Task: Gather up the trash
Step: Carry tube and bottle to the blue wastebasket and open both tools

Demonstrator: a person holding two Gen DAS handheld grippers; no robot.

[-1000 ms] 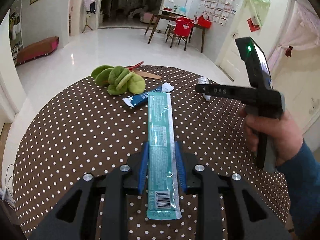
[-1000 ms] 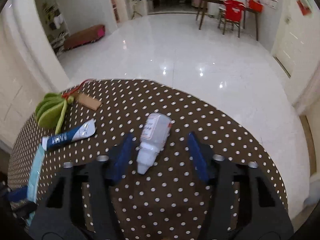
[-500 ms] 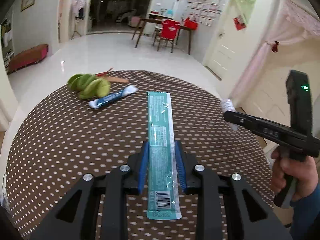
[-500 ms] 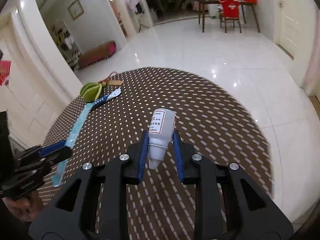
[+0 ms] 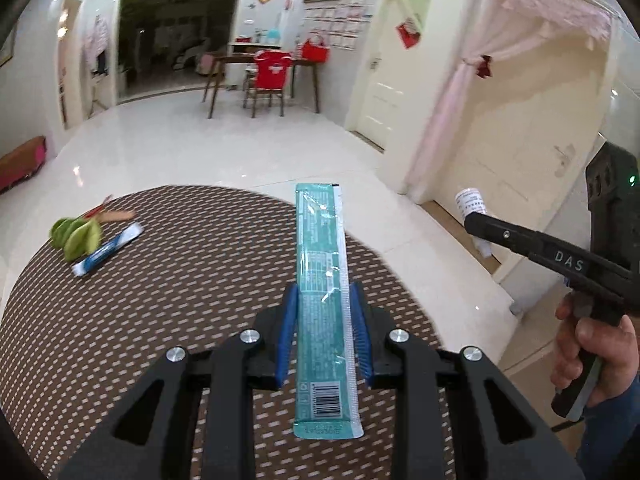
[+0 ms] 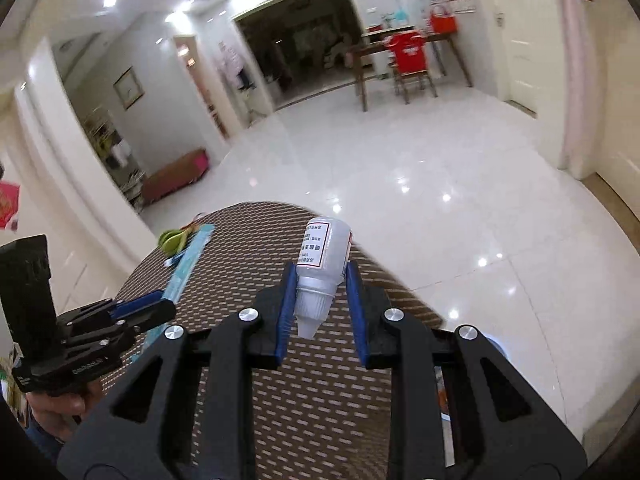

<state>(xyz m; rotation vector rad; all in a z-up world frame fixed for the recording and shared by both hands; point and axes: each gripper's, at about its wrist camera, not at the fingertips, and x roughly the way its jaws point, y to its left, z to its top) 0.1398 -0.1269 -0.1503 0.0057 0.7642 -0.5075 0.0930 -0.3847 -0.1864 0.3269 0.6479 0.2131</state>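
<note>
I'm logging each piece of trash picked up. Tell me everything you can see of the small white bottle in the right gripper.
The small white bottle is translucent white plastic with a tapered nozzle pointing back toward the camera and a white label with red border and dark print. The right gripper is shut on it, its blue pads pressing both sides. It is held above the dotted table, touching nothing else.

A home: dining table (image 5: 256, 60), red-covered chair (image 5: 268, 76), framed pictures, curtained doorway.

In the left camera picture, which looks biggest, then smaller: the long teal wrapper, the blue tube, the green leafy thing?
1. Teal wrapper, though it is nearest the camera.
2 and 3. Blue tube and green leafy thing look alike.
</note>
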